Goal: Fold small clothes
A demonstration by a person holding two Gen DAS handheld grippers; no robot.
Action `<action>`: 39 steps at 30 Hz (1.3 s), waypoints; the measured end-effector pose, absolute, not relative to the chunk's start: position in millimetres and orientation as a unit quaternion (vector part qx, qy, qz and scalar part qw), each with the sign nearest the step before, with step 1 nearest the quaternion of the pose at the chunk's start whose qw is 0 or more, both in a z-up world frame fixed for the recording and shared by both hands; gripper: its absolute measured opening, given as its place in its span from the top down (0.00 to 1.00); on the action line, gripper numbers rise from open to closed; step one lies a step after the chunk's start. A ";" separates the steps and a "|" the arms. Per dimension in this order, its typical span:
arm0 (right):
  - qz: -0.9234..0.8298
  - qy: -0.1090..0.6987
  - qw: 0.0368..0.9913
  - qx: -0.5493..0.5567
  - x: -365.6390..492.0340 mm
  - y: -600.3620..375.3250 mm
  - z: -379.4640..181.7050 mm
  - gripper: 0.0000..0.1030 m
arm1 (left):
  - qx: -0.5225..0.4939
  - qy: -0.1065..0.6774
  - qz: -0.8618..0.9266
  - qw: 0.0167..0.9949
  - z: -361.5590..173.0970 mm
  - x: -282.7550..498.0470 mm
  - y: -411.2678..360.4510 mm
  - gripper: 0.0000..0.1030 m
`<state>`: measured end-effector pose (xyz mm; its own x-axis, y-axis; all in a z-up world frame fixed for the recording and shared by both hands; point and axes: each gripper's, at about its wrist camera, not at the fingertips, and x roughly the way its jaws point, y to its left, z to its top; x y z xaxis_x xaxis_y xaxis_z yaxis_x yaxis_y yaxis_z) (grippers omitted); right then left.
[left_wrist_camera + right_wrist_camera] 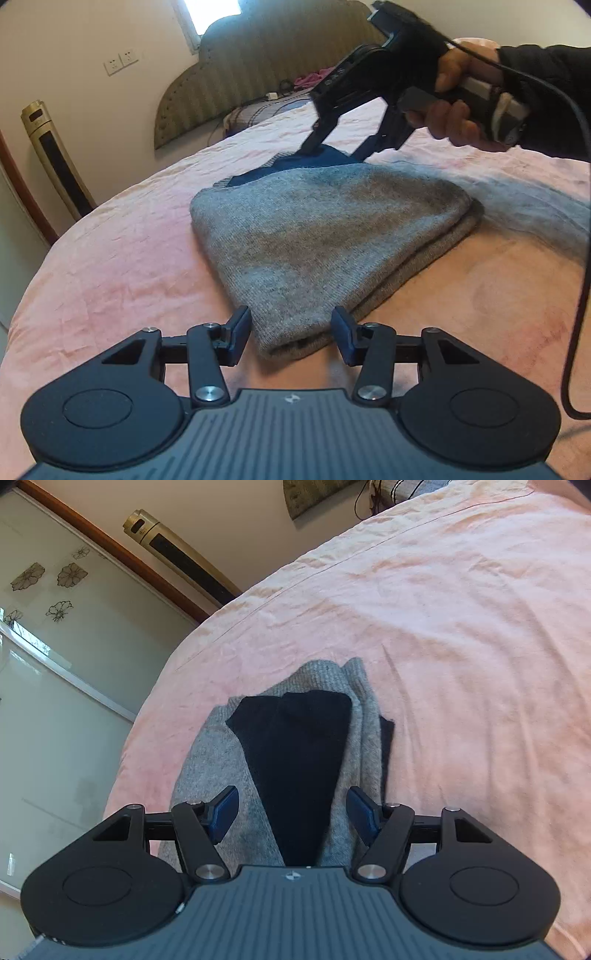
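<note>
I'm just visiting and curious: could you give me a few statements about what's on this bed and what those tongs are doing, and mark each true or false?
1. A grey knitted garment lies folded on a pink bedspread. True.
2. The left tongs are clamped shut on the garment. False: they stand open, its corner between them.
3. A dark blue part shows on the grey knit. True.
4. The right tongs are lifting the garment up. False: they are open, holding nothing.
</note>
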<state>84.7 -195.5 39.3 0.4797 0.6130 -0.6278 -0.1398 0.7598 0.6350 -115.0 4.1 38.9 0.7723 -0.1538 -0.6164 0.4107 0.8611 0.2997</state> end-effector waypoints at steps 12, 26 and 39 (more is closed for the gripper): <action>0.234 0.459 0.824 0.234 91.1 -186.8 35.1 0.41 | 0.246 0.318 -0.152 0.903 32.9 -111.5 -2.6 0.52; 0.240 0.420 0.852 0.200 69.4 -201.8 51.8 0.92 | 0.176 0.338 -0.117 0.917 29.4 -98.2 21.1 0.92; 0.218 0.412 0.841 0.275 92.3 -211.0 54.5 0.36 | 0.121 0.358 -0.108 0.920 27.1 -92.3 32.1 0.93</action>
<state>92.3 -211.0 54.5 0.5657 0.5928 -0.5732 -0.1393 0.7538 0.6421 -92.3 32.1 27.1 0.7204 -0.1119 -0.6845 0.2852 0.9474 0.1453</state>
